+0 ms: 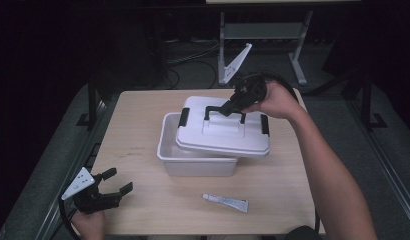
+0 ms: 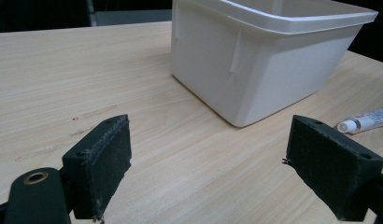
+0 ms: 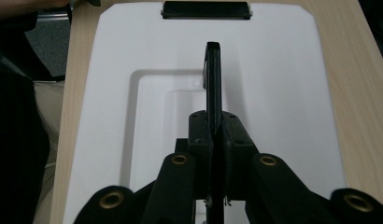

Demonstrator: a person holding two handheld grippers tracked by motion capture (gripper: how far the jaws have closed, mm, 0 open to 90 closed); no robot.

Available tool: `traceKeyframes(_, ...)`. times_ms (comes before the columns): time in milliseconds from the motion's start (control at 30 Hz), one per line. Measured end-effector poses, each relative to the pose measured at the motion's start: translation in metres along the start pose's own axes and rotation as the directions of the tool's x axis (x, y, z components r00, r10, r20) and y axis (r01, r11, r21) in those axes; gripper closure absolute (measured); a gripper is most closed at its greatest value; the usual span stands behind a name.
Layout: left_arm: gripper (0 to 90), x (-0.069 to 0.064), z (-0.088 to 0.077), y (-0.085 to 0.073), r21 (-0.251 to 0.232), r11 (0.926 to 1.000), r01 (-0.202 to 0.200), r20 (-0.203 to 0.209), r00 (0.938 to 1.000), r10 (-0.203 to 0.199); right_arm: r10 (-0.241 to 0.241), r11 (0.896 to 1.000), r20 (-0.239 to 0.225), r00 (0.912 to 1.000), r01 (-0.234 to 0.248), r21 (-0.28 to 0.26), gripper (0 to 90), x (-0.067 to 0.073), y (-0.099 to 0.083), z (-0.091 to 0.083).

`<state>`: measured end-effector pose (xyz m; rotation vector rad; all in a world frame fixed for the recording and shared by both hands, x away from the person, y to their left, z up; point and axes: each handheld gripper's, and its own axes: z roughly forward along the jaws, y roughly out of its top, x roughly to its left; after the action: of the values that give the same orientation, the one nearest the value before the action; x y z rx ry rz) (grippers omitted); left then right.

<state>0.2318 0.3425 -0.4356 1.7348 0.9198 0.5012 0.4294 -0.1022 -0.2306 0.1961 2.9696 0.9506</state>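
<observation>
The lid [image 1: 223, 131] covers most of the box [image 1: 193, 162], leaving its left end open.

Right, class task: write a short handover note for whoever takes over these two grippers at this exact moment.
Right gripper: jaws shut on the black handle of the white lid, holding the lid tilted and offset over the white box.
Left gripper: jaws open, nothing between them, at the table's near left corner.
Tube: lying on the table in front of the box.
Done: lid gripped by its handle and no longer seated on the box.
Left: probably clear the lid aside and put the tube into the box; this is a guess.
</observation>
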Motion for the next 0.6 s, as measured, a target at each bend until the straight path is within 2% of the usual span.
traceKeyframes(267,13.2,-0.001,0.002,0.000,0.006,1.0000,-0.006,0.000,1.0000,0.006,0.051,0.999,0.023,0.9984,-0.051,-0.005,83.9,0.004,-0.030,-0.022)
traceKeyframes(600,13.2,0.000,0.000,0.000,0.007,1.0000,-0.006,-0.009,0.9999,0.006,0.084,0.996,0.047,0.9954,-0.083,-0.016,83.9,0.010,-0.058,-0.038)
